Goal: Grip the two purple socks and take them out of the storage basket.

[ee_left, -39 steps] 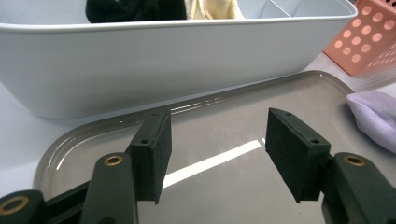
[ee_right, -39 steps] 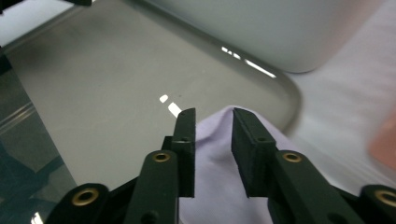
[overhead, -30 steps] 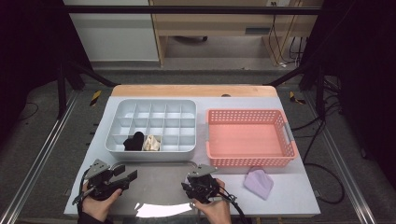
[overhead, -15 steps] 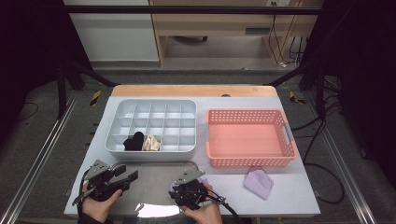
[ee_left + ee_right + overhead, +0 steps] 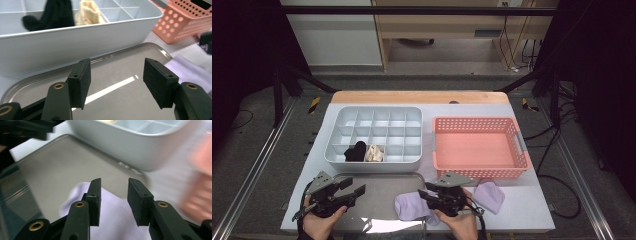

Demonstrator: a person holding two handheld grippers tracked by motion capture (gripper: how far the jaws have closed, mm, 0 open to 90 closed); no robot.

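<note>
Right gripper (image 5: 432,194) sits at the near edge of the table, its jaws partly apart and just been opening, nothing pinched between them. Right under them a lilac sock (image 5: 411,205) lies flat on the right end of the steel tray (image 5: 372,190). Left gripper (image 5: 353,187) hovers over the tray's left end with its jaws wide apart, holding nothing. A second lilac sock (image 5: 490,196) lies by the pink basket (image 5: 517,131).

the grey organizer (image 5: 373,161) walls off my front, but the bare steel tray (image 5: 367,200) between my grippers lies open.
</note>
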